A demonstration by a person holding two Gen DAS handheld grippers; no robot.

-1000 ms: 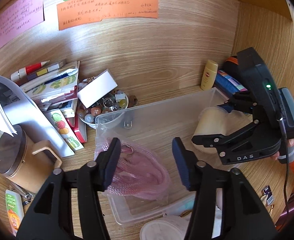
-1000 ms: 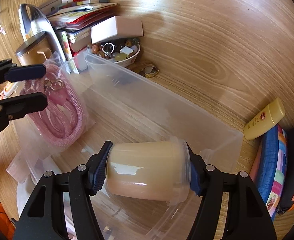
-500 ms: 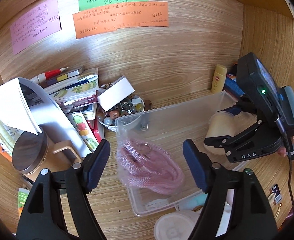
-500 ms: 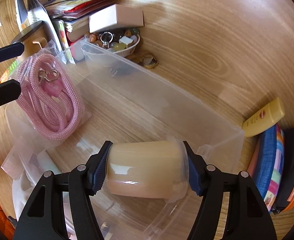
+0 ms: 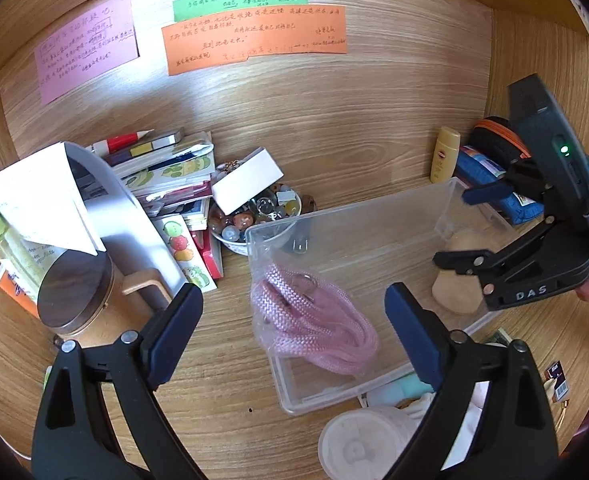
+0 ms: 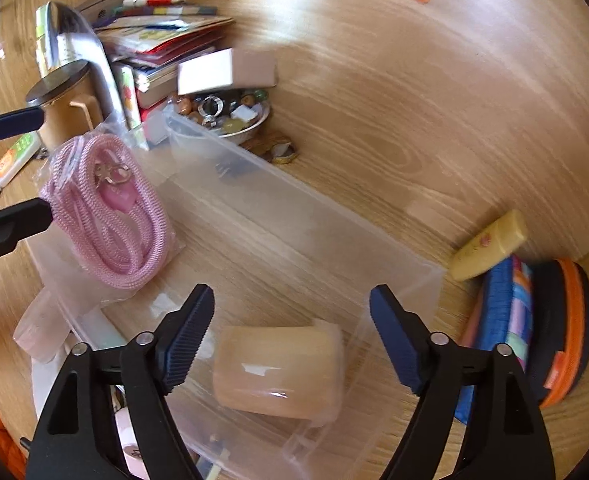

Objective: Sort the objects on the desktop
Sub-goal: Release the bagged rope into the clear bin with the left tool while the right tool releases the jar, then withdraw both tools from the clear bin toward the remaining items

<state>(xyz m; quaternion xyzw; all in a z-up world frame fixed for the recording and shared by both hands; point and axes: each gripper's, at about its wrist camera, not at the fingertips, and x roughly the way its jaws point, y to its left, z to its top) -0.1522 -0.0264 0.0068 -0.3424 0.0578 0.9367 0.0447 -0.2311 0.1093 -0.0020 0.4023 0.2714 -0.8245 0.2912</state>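
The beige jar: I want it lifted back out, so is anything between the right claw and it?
Nothing visible: the beige jar lies in the clear bin between the open right claw fingers.

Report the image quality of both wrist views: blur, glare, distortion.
Left wrist view: sharp, strong fisheye bending of the wooden back wall, soft daylight sheen on it. Right wrist view: motion blur smears the yellow bottle and white box; a small highlight on the beige jar.

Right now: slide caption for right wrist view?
Right claw open above beige jar lying in clear bin, bagged pink cord alongside.
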